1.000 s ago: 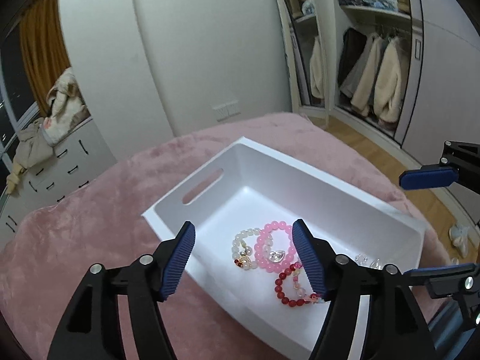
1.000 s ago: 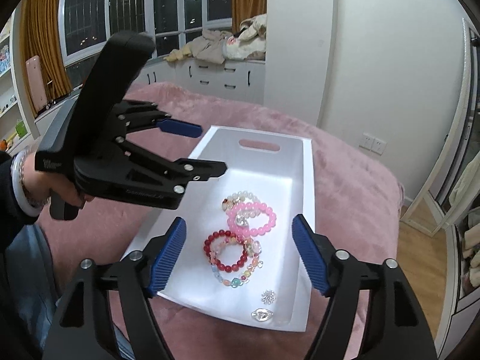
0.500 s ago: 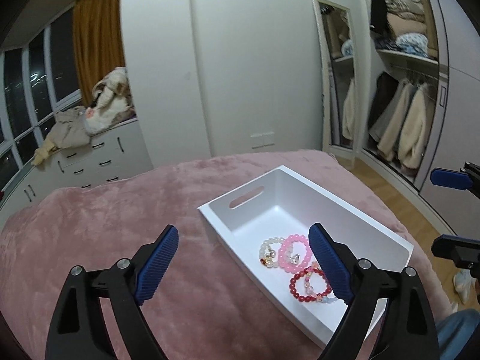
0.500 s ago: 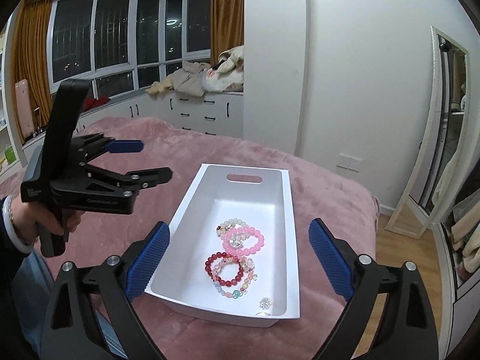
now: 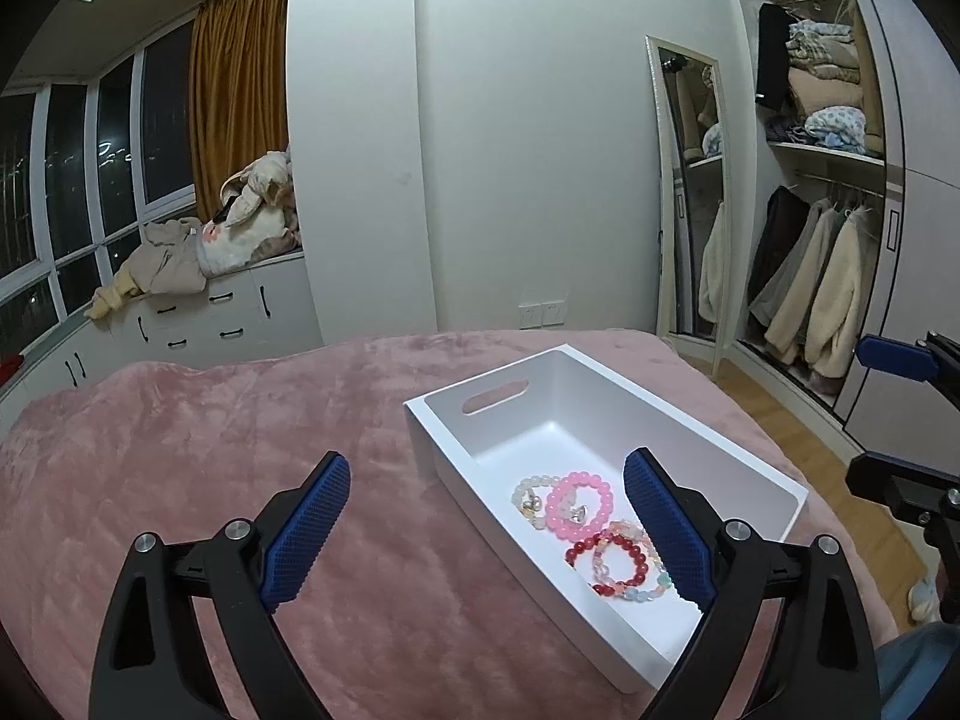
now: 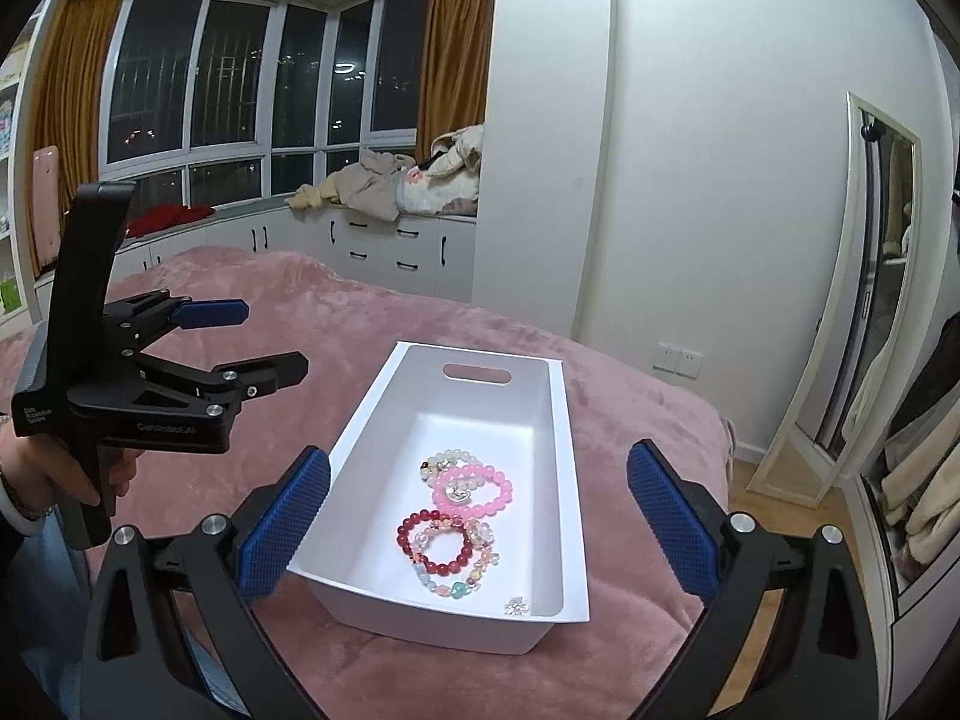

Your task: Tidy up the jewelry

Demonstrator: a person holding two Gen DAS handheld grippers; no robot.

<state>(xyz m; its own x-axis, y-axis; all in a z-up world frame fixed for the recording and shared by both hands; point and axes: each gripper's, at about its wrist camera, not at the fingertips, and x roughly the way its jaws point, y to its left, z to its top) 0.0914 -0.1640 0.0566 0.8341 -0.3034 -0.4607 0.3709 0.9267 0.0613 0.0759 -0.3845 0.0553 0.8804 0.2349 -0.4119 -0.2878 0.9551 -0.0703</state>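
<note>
Both grippers hover above the bed (image 5: 198,438), fingers spread wide and empty: left gripper (image 5: 486,525) at the tray's (image 6: 573,438) 9 o'clock, right gripper (image 6: 478,519) over it. The bracelets (image 6: 459,507) lie inside the tray.

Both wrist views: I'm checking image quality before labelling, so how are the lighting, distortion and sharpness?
Left wrist view: even indoor light, fisheye bending the mirror and wardrobe edges, dark corners, beads in the white tray sharp. Right wrist view: night-dark windows with small reflections, bowed wall lines, soft shadow inside the tray, bracelets crisp, no motion blur.
</note>
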